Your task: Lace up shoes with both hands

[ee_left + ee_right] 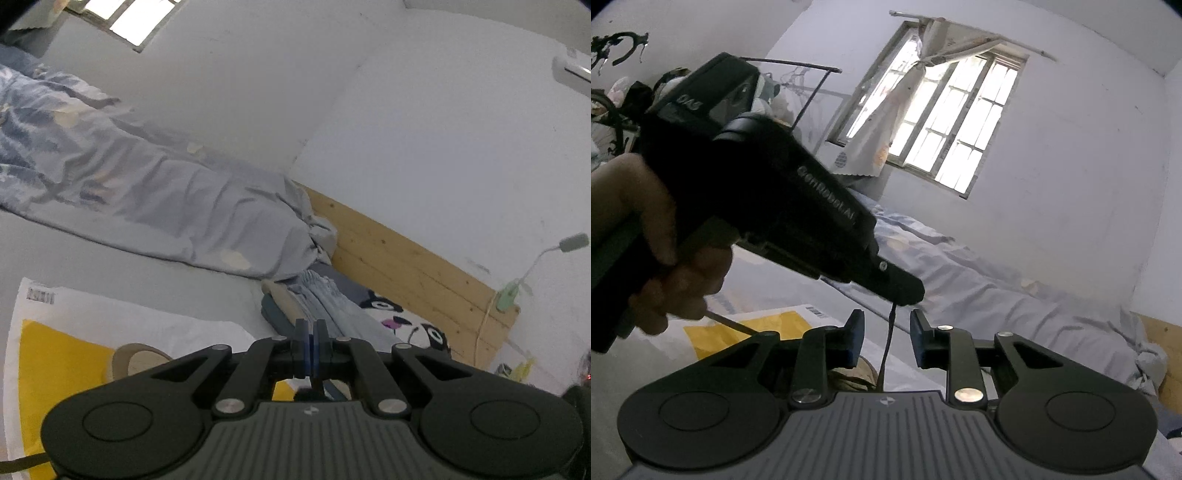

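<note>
The black left gripper (899, 295), pressed together, pinches the tip of a thin dark shoelace (888, 343) just above the spread right gripper (886, 332), and the lace hangs down between its blue pads (855, 343) without touching them. The lace looks light, limp and somewhat slippery, so I think a hold near its stiffer tip is best.

Each camera sits close behind its own gripper and looks almost level over a bed. The left one faces the wooden headboard (406, 254), the right one the window (945, 122). Both show the blue quilt (155, 184) and the yellow-and-white bag (62, 354).
</note>
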`<state>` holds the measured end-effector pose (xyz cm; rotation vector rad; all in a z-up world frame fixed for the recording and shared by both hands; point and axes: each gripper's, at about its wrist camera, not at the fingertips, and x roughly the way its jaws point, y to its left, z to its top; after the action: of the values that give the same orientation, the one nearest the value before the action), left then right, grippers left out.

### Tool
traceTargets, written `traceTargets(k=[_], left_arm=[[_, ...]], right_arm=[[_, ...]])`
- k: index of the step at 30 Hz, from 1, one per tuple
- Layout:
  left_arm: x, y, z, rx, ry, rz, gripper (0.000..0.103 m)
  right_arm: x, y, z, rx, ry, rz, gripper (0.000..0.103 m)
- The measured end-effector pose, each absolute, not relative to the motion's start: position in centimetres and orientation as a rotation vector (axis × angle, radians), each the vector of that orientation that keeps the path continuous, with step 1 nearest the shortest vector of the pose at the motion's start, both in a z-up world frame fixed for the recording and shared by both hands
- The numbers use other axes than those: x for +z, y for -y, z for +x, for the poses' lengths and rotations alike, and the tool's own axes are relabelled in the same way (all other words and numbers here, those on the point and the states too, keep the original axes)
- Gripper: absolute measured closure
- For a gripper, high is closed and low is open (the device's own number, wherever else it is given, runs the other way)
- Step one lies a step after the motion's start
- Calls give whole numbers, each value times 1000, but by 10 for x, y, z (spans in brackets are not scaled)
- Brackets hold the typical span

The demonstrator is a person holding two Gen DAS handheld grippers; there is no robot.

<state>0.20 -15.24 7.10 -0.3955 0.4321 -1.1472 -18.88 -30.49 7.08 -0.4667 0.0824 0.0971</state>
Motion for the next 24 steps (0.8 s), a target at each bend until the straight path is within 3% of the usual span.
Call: traceTargets(k=[3,11,24], left_arm=[[71,155,-2,-1145,-429,-375,103],[68,153,0,-1149,-427,-385,103],[60,170,1,-1155,-422,-371,103]], right_arm=[[73,306,-189,92,-86,-458,91],[74,307,-188,85,-101,-452,92],[76,308,-189,79,-122,-440,103]])
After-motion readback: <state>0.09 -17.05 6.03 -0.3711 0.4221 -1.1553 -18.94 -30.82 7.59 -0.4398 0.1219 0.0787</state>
